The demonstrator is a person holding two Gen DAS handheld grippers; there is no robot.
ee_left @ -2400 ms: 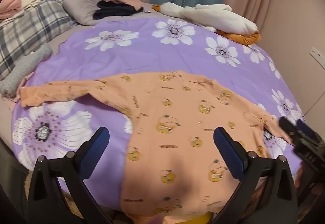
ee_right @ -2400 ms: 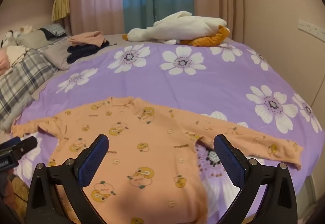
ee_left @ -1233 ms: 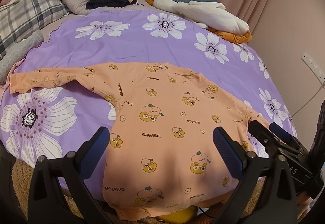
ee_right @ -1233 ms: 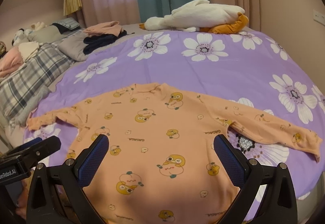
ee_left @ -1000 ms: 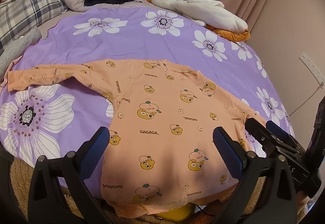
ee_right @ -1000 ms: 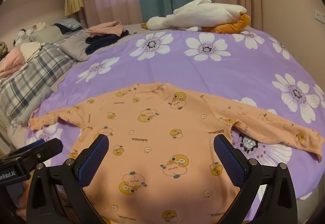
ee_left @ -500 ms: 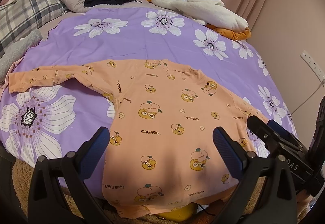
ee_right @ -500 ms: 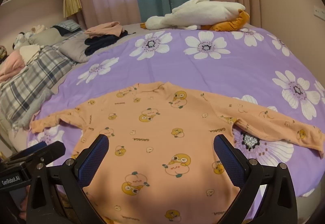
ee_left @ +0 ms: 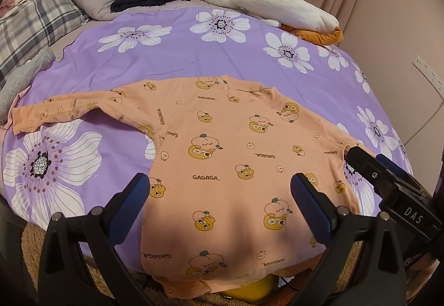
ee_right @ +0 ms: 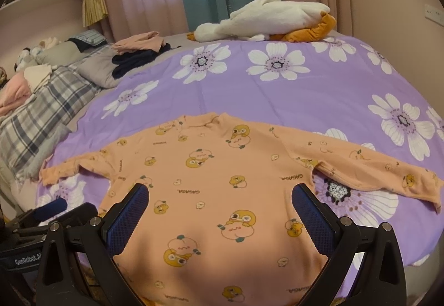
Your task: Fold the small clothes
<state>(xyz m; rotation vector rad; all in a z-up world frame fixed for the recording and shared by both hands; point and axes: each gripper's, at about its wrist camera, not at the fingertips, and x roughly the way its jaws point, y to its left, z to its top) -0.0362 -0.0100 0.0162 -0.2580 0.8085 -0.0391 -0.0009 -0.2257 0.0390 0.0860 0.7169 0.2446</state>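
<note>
Orange shirt (ee_left: pixel 222 156) spread flat on purple bedsheet (ee_left: pixel 172 56), hem overhanging sheet's near edge. Left gripper (ee_left: pixel 219 192) and right gripper (ee_right: pixel 219 200) both agape, empty, above hem. Risk: overhanging hem slides off when sleeve pulled.

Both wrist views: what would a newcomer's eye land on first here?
The orange long-sleeved top with cartoon prints lies spread flat, sleeves out, at the near edge of the purple flowered bedspread. A white plush goose lies at the far side by the curtains. Both tongs, left and right, hover open over the hem.
</note>
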